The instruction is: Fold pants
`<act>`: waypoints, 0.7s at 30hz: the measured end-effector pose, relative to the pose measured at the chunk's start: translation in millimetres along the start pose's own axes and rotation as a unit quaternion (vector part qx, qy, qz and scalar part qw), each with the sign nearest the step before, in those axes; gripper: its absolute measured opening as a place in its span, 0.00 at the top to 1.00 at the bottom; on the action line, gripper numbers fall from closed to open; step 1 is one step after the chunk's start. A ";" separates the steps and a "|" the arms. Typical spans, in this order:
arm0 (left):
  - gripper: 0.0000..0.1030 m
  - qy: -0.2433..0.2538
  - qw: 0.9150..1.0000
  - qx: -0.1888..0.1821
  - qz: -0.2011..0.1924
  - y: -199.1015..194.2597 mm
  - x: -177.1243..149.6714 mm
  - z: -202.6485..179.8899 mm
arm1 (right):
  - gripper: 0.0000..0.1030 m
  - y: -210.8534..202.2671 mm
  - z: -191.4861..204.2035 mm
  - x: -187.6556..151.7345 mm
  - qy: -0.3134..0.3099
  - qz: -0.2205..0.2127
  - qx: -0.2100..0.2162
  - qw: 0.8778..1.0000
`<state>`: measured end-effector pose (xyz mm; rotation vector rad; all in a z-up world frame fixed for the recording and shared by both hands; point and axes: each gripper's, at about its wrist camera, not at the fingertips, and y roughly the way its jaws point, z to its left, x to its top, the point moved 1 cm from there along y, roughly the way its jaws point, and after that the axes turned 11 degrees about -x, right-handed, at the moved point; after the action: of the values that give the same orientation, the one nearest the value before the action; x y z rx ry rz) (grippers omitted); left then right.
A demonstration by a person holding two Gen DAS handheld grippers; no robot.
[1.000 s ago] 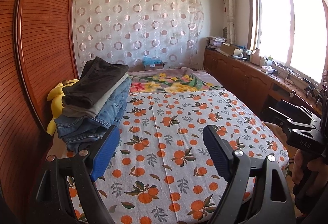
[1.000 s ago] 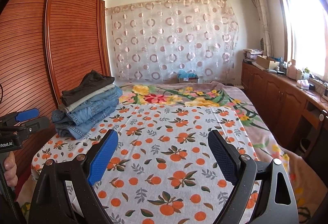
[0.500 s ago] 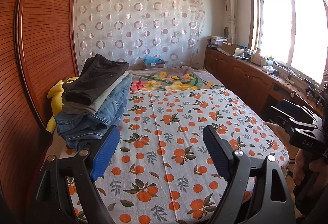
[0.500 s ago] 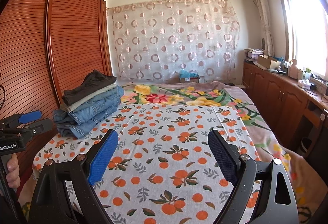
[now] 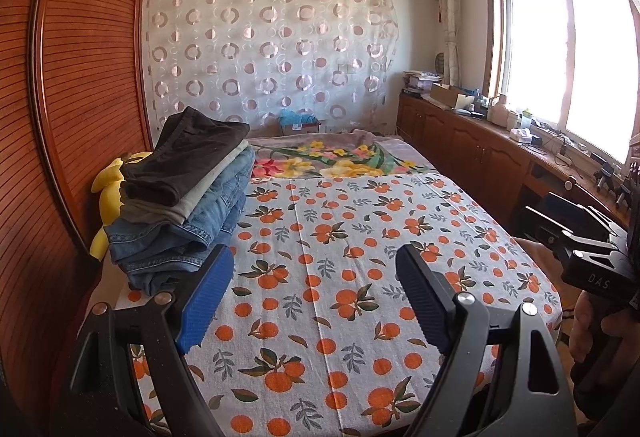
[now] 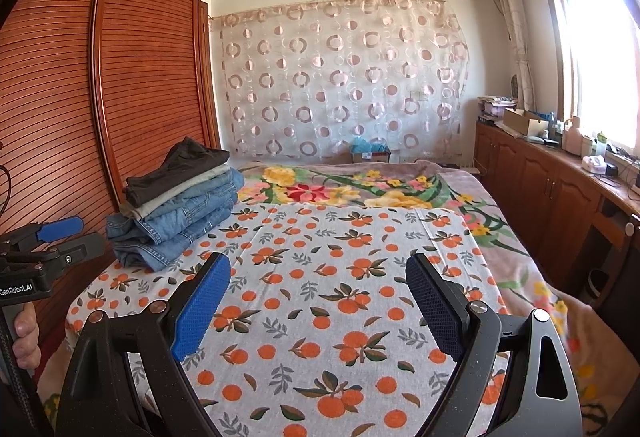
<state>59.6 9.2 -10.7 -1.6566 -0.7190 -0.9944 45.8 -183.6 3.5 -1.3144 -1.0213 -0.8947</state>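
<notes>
Slightly nearer to the bed (image 5: 360, 237) than a second ago — the orange-print sheet (image 6: 320, 277) fills a little more of both views, otherwise flat and bare as before, with no loose garment spread on it. Same neat stack of pants (image 5: 188, 197) at the left edge by the wooden wardrobe (image 5: 80, 77), unmoved: dark pair on top, a pale one beneath, denim under that, a yellow plush toy (image 5: 106, 197) behind. Probably a pause between items, or the folding already finished — nothing unfolded in sight to tell which. Left gripper (image 5: 316, 297) hovering low over the near sheet, jaws spread wide and empty, close to the stack's corner but not touching. Right gripper (image 6: 318, 301) likewise released, holding nothing, well apart from the stack.
</notes>
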 end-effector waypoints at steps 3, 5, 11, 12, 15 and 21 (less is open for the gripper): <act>0.19 -0.001 1.000 0.000 -0.001 0.1 -0.6 -0.3 | 0.12 0.3 0.3 -0.5 -0.001 0.000 0.001 1.000; 0.19 0.000 1.000 0.000 0.000 -0.3 0.4 0.0 | 0.12 0.2 0.4 -0.7 -0.001 0.000 0.001 1.000; 0.19 0.000 1.000 0.000 0.000 -0.1 -0.2 -0.1 | 0.12 -0.9 -1.4 -1.6 0.001 -0.002 0.003 1.000; 0.19 0.000 1.000 0.000 -0.001 -0.5 0.1 0.0 | 0.12 -0.7 -1.2 -1.6 0.001 -0.002 0.003 1.000; 0.19 0.000 1.000 0.000 -0.001 -0.5 0.2 -0.1 | 0.12 -0.8 -1.2 -1.2 0.002 -0.003 0.004 1.000; 0.19 0.000 1.000 0.000 -0.001 -0.7 0.1 -0.1 | 0.12 -0.4 -1.5 -2.6 0.002 -0.003 0.002 1.000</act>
<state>59.1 9.3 -10.3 -1.6569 -0.7203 -0.9957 44.7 -185.3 1.2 -1.3068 -1.0236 -0.8998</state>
